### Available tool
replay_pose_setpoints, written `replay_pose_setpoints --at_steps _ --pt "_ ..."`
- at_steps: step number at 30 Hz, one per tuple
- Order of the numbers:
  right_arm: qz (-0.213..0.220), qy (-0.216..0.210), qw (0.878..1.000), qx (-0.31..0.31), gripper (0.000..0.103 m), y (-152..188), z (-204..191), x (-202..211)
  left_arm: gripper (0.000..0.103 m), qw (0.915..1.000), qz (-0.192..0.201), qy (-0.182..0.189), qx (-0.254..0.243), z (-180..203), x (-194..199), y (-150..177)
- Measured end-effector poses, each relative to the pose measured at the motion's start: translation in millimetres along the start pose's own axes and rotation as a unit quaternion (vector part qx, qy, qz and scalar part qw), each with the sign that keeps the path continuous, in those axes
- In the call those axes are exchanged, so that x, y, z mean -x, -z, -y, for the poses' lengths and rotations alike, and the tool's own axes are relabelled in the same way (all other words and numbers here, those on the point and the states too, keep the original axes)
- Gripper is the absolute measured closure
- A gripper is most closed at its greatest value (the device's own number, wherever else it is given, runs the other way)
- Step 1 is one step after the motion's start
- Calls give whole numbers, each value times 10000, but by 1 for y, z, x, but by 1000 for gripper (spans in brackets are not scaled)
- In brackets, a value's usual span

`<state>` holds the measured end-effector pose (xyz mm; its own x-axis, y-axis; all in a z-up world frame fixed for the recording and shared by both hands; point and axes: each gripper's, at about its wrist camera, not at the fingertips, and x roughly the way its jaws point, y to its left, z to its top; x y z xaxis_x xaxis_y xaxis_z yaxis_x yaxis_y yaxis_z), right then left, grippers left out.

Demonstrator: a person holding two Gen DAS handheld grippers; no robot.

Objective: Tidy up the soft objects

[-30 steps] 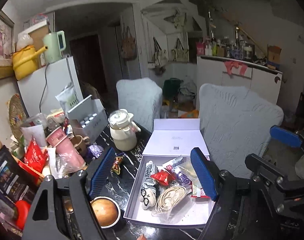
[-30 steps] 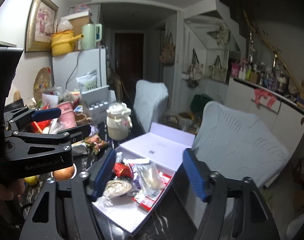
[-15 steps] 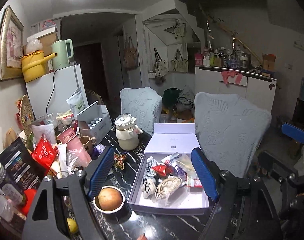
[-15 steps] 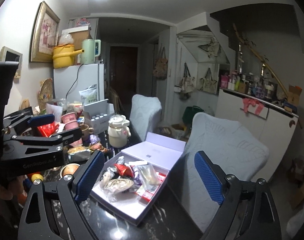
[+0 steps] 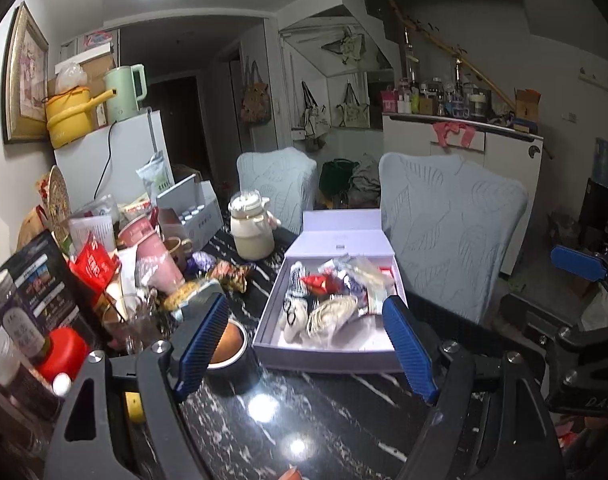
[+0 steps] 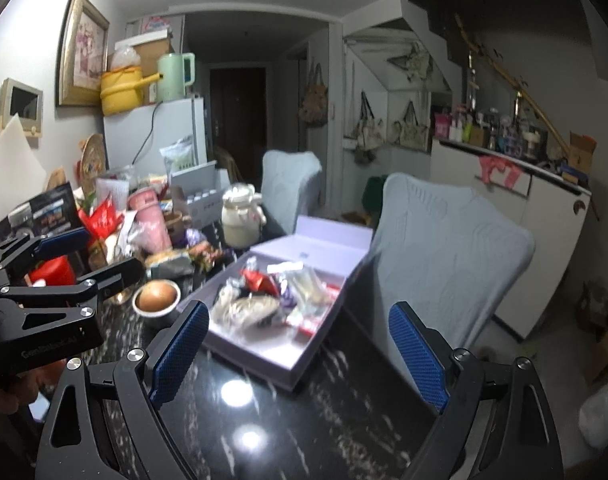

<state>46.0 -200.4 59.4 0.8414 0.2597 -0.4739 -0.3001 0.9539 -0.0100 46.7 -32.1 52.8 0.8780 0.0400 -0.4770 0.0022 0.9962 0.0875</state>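
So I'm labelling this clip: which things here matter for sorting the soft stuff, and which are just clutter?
Job: open box, sock, rope coil, snack packets, both open claws.
Clutter: cream jug, bowl, pink cup, red lid.

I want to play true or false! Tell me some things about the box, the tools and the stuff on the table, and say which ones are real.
1. The white box is open, with its lid tipped back. True.
2. The left tool is squeezing a sock. False: its blue fingers are spread apart with nothing between them.
3. A small bowl sits on the table left of the box. True.
4. The box has nothing inside. False: it holds a striped sock, a coil of cord and snack packets.
5. The right tool is open and holds nothing. True.
6. The cream jug stands inside the box. False: it stands on the table behind the box, to its left.
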Motion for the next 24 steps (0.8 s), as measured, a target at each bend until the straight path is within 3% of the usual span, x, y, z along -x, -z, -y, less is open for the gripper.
replay_pose_setpoints --at_steps 11,24 --pt "-441 -27 9987 -263 11 40 -4 -7 24 9992 -352 168 -85 5 -11 22" --pt "-558 252 9977 -294 11 44 -3 -6 24 9979 -513 394 -30 13 -18 27"
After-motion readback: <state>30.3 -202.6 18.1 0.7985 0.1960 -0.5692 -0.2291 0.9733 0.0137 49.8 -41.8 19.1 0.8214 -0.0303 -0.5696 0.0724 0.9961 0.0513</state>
